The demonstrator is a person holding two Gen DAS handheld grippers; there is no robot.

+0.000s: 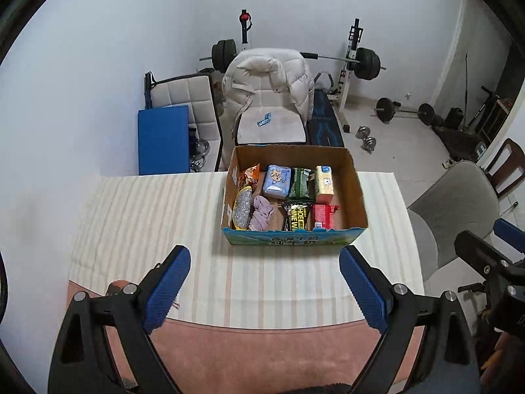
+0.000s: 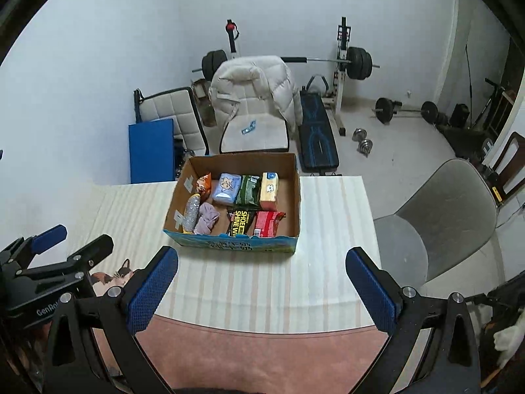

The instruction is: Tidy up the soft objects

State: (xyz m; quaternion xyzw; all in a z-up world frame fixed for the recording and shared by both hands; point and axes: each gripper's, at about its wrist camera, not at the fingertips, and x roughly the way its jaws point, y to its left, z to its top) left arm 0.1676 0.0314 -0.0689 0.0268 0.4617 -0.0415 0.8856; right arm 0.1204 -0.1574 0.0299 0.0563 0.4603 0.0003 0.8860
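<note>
Left wrist view shows the left hand-held gripper [image 1: 264, 290] with fingers spread wide and nothing between them, hovering over the near part of the table [image 1: 157, 216]. The right hand-held gripper [image 2: 262, 290] is likewise apart and empty. The soft objects — a purple cloth [image 1: 261, 216], a blue tissue pack [image 1: 277, 181], what looks like a silvery scrubber [image 1: 242, 208] — all lie inside the cardboard box [image 1: 356, 190], beside snack and wipe packets. Nothing remains loose on the table, so the sorting seems done or not begun — any next move means reaching into the box.
</note>
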